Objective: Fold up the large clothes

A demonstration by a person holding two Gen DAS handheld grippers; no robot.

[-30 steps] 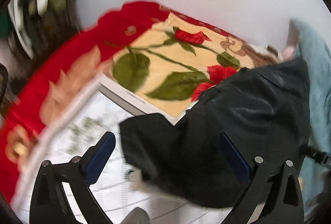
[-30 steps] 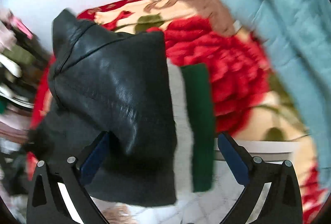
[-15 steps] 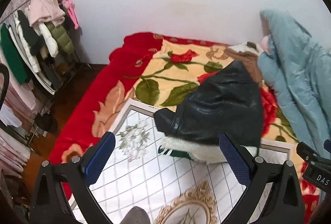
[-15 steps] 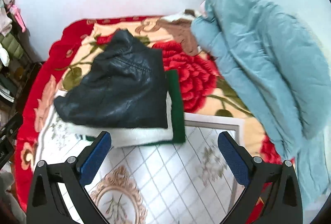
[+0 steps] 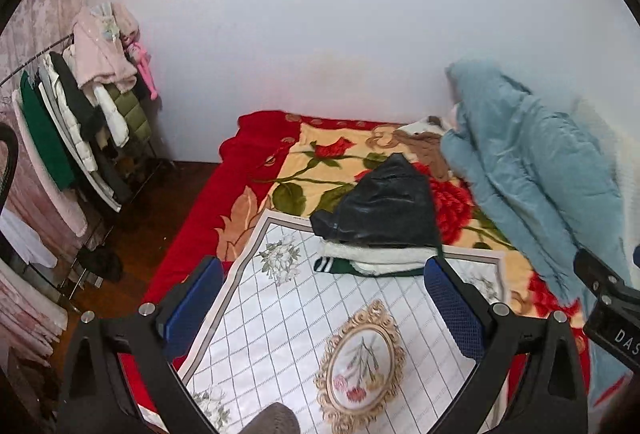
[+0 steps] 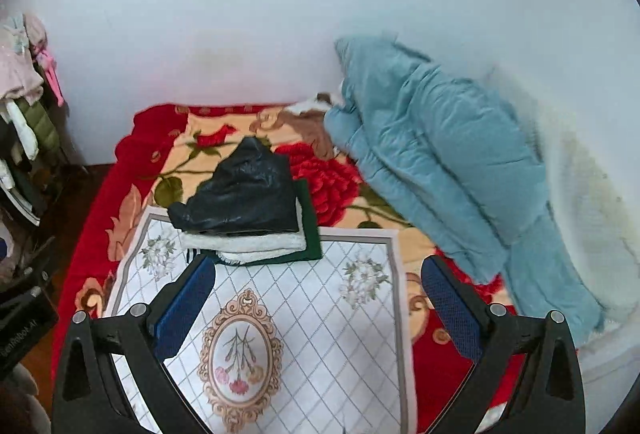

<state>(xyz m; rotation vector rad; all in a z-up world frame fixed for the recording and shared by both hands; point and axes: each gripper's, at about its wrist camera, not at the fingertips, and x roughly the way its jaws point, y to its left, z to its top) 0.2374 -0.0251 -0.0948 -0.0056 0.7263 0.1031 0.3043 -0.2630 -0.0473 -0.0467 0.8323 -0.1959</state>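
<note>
From the left wrist view, the left gripper stands with its blue-padded fingers spread wide and nothing between them, raised above a white quilted mat with an oval flower medallion. At the far edge of that mat lies the folded black leather jacket, stacked on a folded white fleece layer and a dark green garment with striped cuff. The stack straddles the mat's border and the red rose-patterned blanket under it. To the right, a light blue padded coat sprawls along the wall, well apart from the gripper. A clothes rack hung with garments stands at the left by the floor. A black device at the right edge is probably part of the other gripper, though too little shows to be sure.

From the right wrist view, the right gripper is likewise wide apart and empty above the mat. The black leather jacket sits ahead and slightly left, on top of the fleece and the green garment. The blue coat lies to the right, touching the blanket.
</note>
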